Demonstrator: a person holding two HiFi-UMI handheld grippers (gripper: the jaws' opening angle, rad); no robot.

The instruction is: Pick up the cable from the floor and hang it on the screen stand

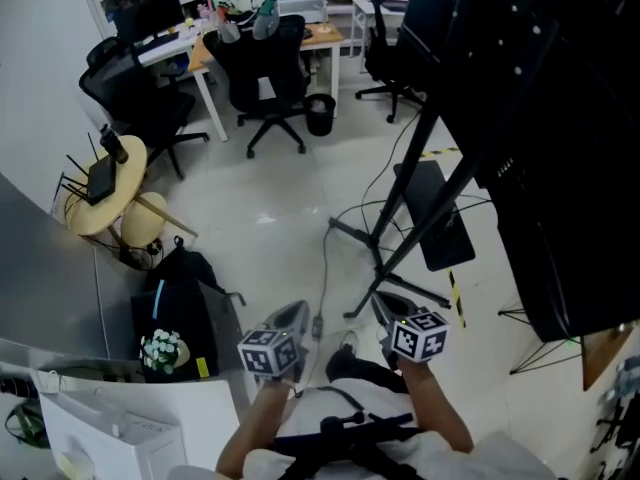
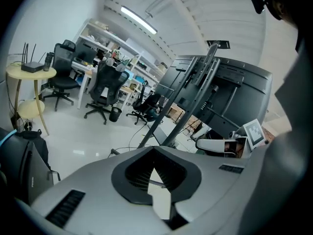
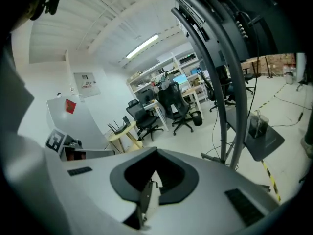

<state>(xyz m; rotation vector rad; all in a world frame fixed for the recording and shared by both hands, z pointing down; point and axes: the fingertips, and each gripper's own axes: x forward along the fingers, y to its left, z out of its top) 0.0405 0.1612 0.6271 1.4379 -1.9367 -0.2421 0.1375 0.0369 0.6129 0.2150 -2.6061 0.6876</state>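
A thin grey cable (image 1: 323, 278) lies on the pale floor, running from the screen stand's foot toward me and ending in a small plug (image 1: 317, 325). The black screen stand (image 1: 405, 218) rises at the right and carries a big dark screen (image 1: 540, 118); the stand also shows in the left gripper view (image 2: 195, 87) and the right gripper view (image 3: 226, 97). My left gripper (image 1: 297, 310) hovers just left of the plug, jaws shut and empty (image 2: 155, 166). My right gripper (image 1: 383, 304) hangs to the plug's right, near the stand's foot, also shut with nothing in it (image 3: 152, 173).
Black cables (image 1: 375, 203) loop round the stand's base, and a dark shelf (image 1: 435, 213) sits low on it. A black backpack (image 1: 185, 298) and a round yellow table (image 1: 105, 183) stand at the left. Office chairs (image 1: 265, 68), desks and a bin (image 1: 320, 113) fill the back.
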